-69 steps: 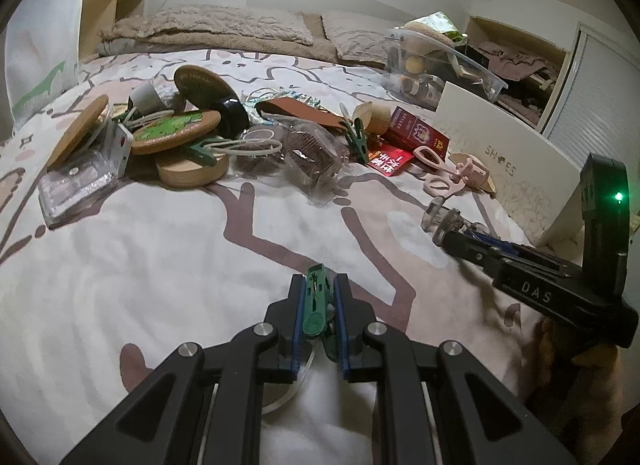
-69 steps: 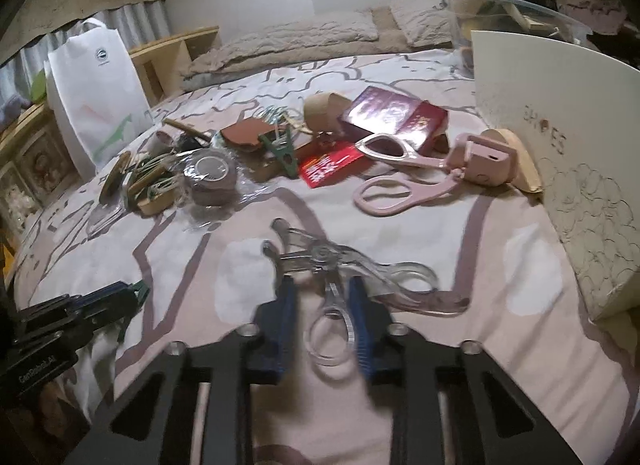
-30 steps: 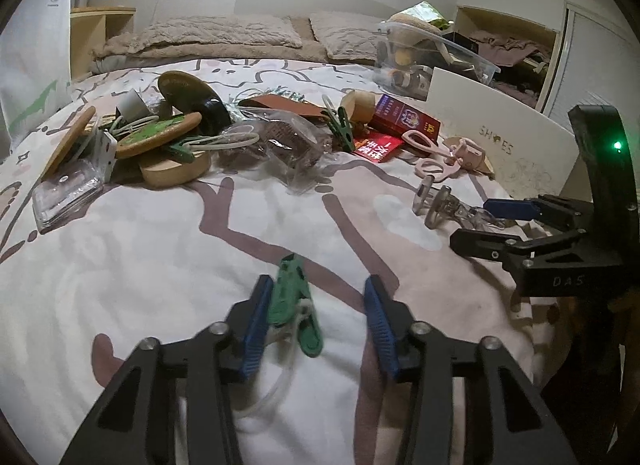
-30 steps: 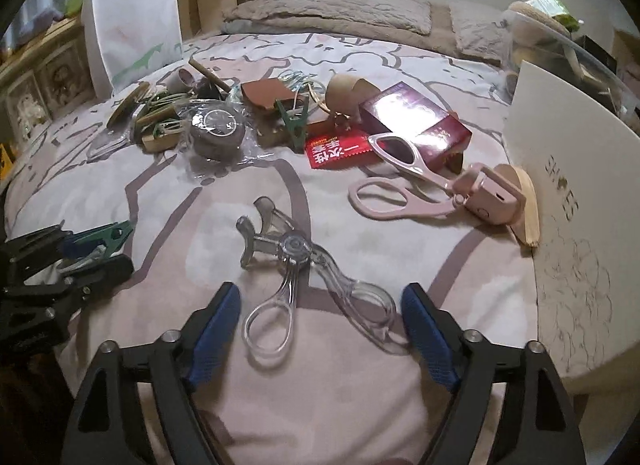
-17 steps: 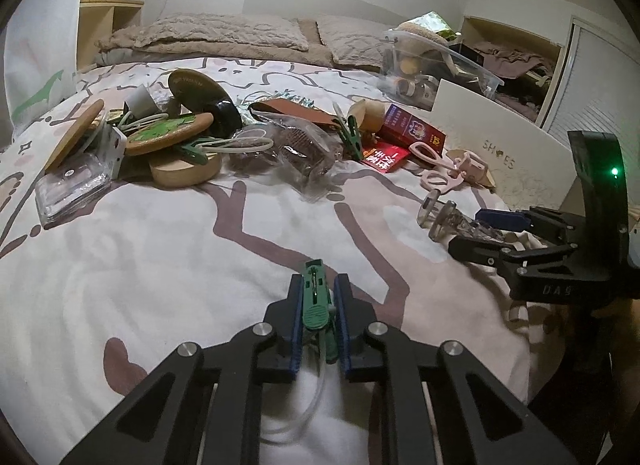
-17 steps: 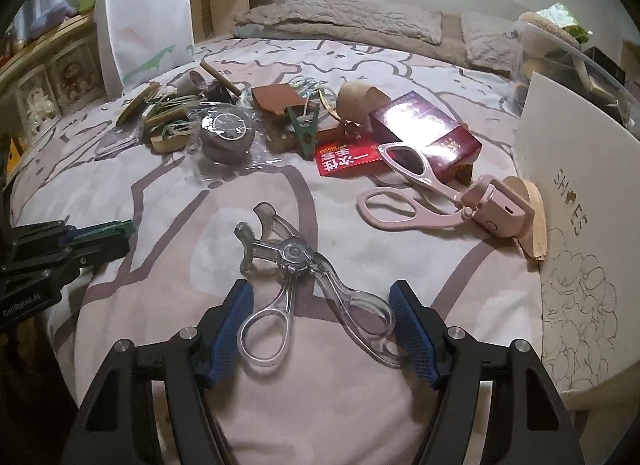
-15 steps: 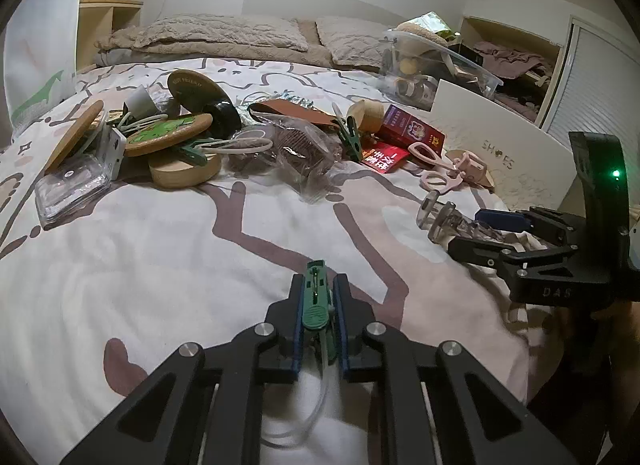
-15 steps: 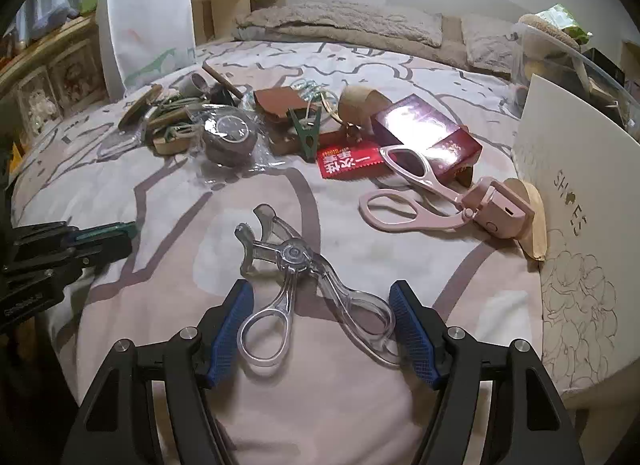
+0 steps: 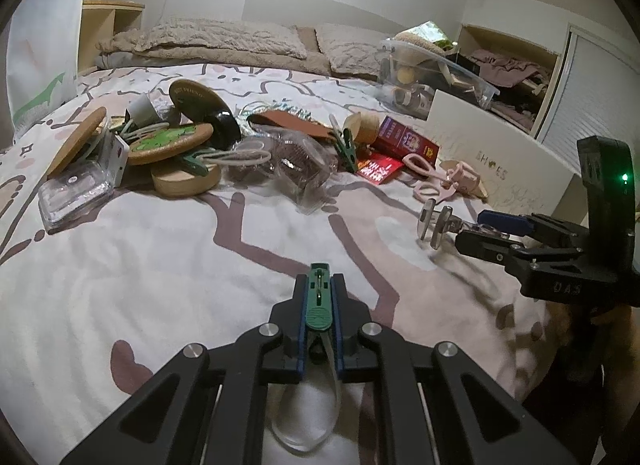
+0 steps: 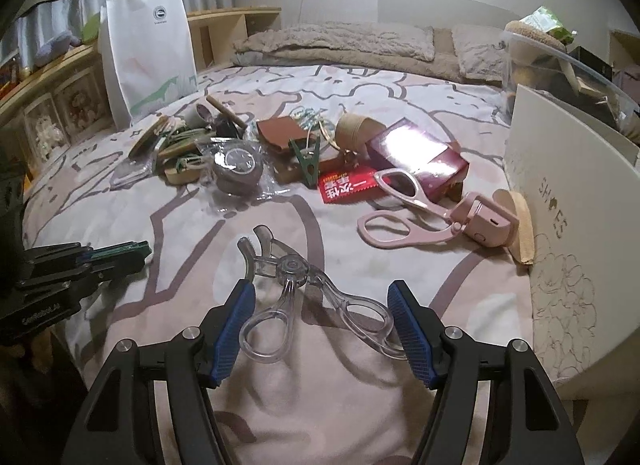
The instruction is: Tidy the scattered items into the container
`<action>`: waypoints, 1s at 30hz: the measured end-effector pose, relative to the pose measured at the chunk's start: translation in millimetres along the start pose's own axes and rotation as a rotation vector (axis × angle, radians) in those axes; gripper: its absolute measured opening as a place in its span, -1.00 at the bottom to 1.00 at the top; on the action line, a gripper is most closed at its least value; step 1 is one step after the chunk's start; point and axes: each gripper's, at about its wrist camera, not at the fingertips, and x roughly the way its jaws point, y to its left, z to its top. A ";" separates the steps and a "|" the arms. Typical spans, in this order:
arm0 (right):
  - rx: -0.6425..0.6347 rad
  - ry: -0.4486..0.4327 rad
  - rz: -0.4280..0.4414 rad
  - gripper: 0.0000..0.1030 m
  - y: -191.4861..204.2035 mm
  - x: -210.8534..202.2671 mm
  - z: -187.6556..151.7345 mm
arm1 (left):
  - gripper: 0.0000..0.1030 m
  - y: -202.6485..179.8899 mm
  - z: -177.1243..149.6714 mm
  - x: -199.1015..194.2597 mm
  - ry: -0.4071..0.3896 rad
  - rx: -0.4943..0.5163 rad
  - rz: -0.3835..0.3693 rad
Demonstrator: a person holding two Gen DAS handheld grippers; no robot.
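My left gripper (image 9: 318, 293) is shut on a green clothespin (image 9: 318, 297) just above the bedspread; it also shows at the left of the right wrist view (image 10: 120, 253). My right gripper (image 10: 322, 317) is open, its blue pads either side of the handles of a clear plastic eyelash curler (image 10: 304, 285) that lies on the bed; the curler's head shows in the left wrist view (image 9: 434, 223). A white shoe box (image 10: 568, 201) stands at the right.
A heap of items lies mid-bed: pink scissors-like tool (image 10: 420, 205), maroon box (image 10: 416, 157), red packet (image 10: 348, 185), another green clip (image 10: 306, 163), wrapped tape roll (image 10: 236, 165), cork coasters (image 9: 168, 145). A white bag (image 10: 148, 49) and a clear bin (image 9: 432, 73) stand beyond.
My left gripper closed on the green clothespin, which it had released a second ago. My right gripper stayed open around the curler and moved slightly closer.
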 end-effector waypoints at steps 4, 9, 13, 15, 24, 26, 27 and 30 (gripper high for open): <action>-0.007 -0.014 -0.008 0.35 1.5 -7.5 1.7 | -0.80 -4.2 3.7 -7.8 -0.022 0.010 -0.007; -0.014 -0.032 -0.014 0.35 3.7 -17.9 3.2 | -0.80 -10.3 4.6 -12.3 -0.034 0.013 -0.017; -0.019 -0.046 -0.016 0.35 6.9 -25.2 3.9 | -0.80 -14.4 5.6 -16.1 -0.040 0.012 -0.019; -0.021 -0.054 -0.016 0.35 8.6 -29.7 4.3 | -0.80 -17.2 8.1 -19.9 -0.050 0.015 -0.022; -0.025 -0.107 -0.028 0.35 7.9 -56.4 11.7 | -0.80 -34.9 23.1 -34.9 -0.095 0.037 -0.037; -0.022 -0.116 -0.032 0.35 6.3 -61.2 12.8 | -0.80 -38.2 25.9 -38.0 -0.104 0.038 -0.038; -0.020 -0.120 -0.033 0.35 5.2 -64.2 13.5 | -0.80 -39.0 26.4 -39.3 -0.108 0.037 -0.039; -0.015 -0.134 -0.036 0.35 3.1 -71.0 15.8 | -0.80 -44.2 30.6 -44.3 -0.121 0.036 -0.043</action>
